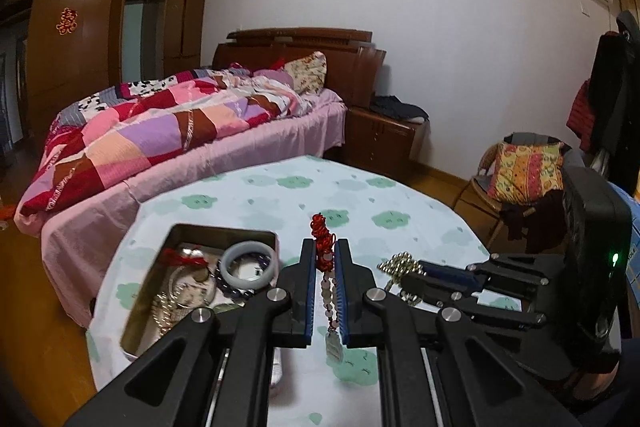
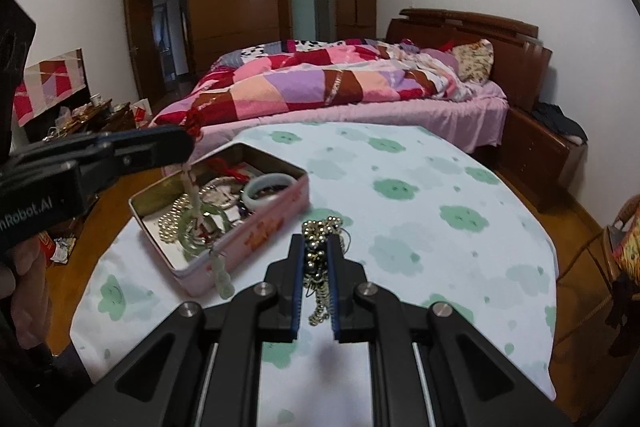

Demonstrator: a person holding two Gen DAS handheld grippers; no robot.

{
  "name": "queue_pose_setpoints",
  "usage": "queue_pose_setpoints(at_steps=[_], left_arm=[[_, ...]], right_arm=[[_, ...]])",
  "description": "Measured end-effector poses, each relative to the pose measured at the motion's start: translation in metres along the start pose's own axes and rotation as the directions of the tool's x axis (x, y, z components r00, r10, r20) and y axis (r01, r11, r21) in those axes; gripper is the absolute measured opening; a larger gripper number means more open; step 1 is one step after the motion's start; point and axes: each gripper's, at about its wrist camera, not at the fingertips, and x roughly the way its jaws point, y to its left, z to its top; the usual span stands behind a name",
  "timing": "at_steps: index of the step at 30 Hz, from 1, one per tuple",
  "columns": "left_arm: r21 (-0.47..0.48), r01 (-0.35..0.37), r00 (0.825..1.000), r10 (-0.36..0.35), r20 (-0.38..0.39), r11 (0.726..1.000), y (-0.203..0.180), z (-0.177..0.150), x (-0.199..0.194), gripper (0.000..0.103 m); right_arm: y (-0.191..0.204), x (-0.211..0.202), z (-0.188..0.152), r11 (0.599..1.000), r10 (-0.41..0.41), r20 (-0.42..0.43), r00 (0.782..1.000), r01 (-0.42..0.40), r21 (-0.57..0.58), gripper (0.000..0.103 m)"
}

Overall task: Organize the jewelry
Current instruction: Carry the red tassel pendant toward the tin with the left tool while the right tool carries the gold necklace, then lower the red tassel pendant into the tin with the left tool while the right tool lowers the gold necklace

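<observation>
My left gripper (image 1: 325,245) is shut on a red-corded bead necklace (image 1: 324,235); its pale beads and pendant hang down between the fingers. In the right wrist view the left gripper (image 2: 188,143) holds that necklace (image 2: 196,203) above the open pink tin (image 2: 276,223), pendant dangling by the tin's front wall. My right gripper (image 2: 316,239) is shut on a gold bead chain (image 2: 318,259), above the tablecloth right of the tin. It also shows in the left wrist view (image 1: 404,275). The tin (image 1: 264,235) holds a pale jade bangle (image 1: 249,265), dark beads, gold chains and red-corded charms.
The round table (image 2: 440,247) has a white cloth with green cloud prints. A bed with a patchwork quilt (image 2: 340,83) stands behind it. A chair with a colourful cushion (image 1: 524,175) stands to the right, a wooden nightstand (image 1: 384,139) beyond the table.
</observation>
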Motion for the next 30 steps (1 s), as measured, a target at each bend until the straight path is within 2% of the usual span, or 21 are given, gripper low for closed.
queue_pose_setpoints(at_steps=[13,30], left_arm=[[-0.057,-0.067,0.997,0.069,0.039,0.996,0.042,0.013,-0.013,0.008],[-0.115,-0.167,0.986,0.168,0.003,0.979,0.096,0.004,0.001,0.008]], right_arm=[[0.029,0.011,0.027,0.996,0.052,0.027,0.998,-0.050,-0.073,0.012],[0.075,0.044,0.051,0.981,0.110,0.012,0.994,-0.107,-0.164,0.012]])
